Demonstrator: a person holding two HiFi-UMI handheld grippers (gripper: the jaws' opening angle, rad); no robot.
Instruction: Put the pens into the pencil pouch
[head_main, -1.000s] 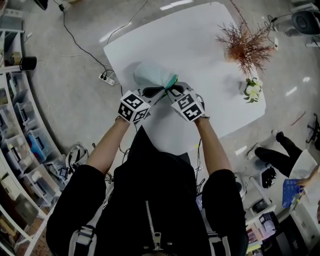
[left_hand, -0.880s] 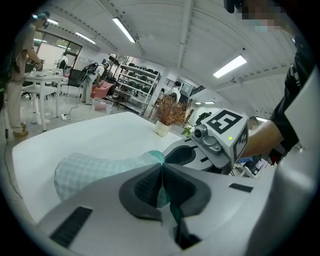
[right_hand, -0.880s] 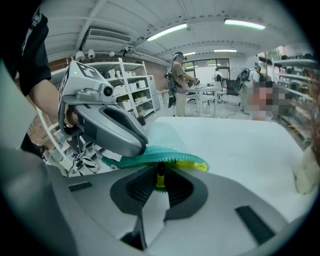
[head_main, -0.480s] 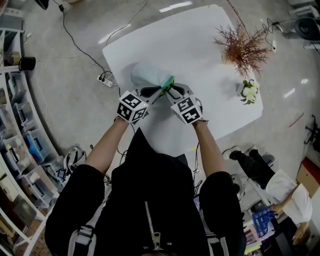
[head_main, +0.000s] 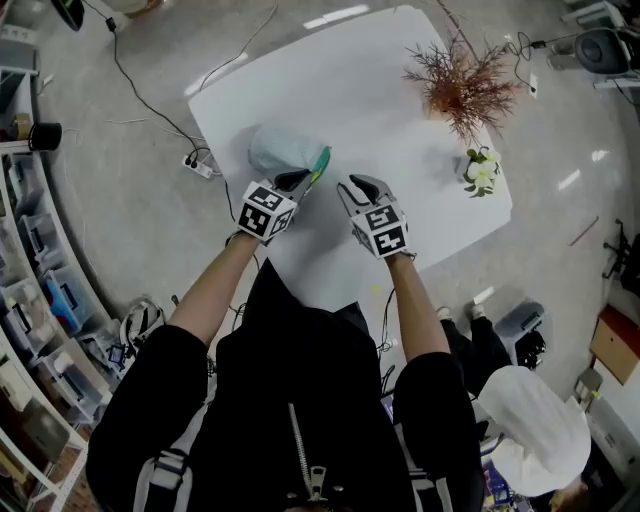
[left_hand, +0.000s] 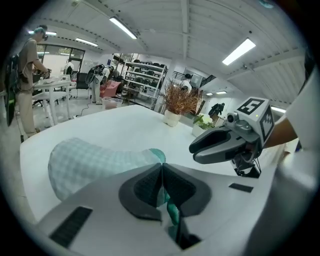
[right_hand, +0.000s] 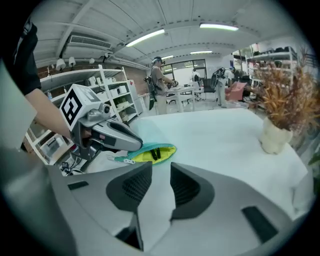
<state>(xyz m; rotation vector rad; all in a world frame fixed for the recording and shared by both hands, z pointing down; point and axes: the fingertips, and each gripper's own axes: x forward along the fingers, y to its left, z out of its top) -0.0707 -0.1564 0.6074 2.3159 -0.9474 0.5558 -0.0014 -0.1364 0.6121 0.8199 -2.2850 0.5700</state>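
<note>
My left gripper (head_main: 303, 181) pinches the teal rim of the pale green checked fabric pencil pouch (head_main: 280, 150), upper left of centre in the head view; my right gripper (head_main: 362, 185) is spread, empty; 2 dark pens (right_hand: 152, 153) lie inside

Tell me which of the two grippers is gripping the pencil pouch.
The left gripper, its jaws shut on the teal edge of the pencil pouch. The right gripper is off the pouch, jaws apart with nothing between them.
</note>
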